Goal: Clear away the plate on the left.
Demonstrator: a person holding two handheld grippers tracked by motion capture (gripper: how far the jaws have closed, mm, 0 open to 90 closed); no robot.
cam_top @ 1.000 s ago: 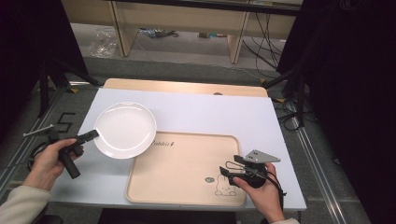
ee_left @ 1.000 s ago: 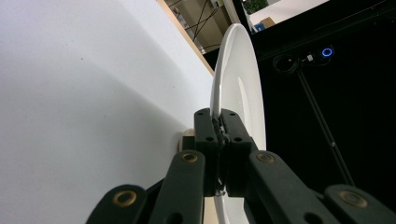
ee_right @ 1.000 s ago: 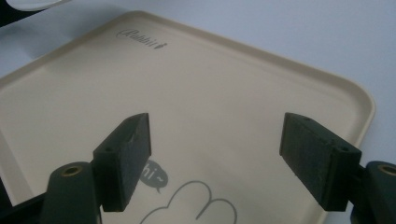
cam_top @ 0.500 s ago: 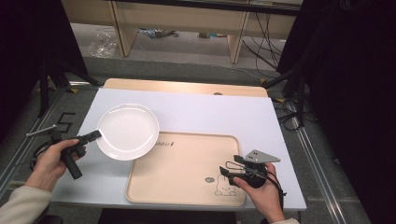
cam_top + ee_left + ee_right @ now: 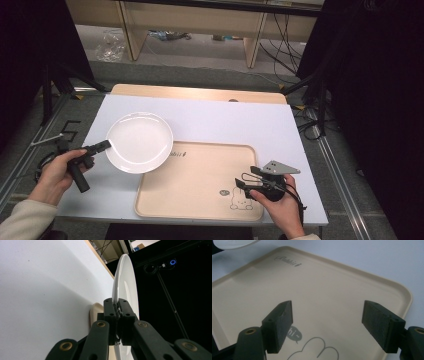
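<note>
My left gripper [image 5: 101, 146] pinched the white plate [image 5: 139, 142] by its rim, held just beside the beige tray [image 5: 200, 210], overlapping its near corner. My right gripper [image 5: 246, 180] hovered spread over the tray. Risk: a thin edge grip could let the plate tip or slip out.

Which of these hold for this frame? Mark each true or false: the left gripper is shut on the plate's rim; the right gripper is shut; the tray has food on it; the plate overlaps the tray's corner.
1. The left gripper is shut on the rim of the white plate. True.
2. The right gripper is shut. False: its jaws stand wide apart over the tray.
3. The tray has food on it. False: it shows just a printed cartoon and lettering.
4. The plate overlaps the tray's far left corner in the high view. True.
</note>
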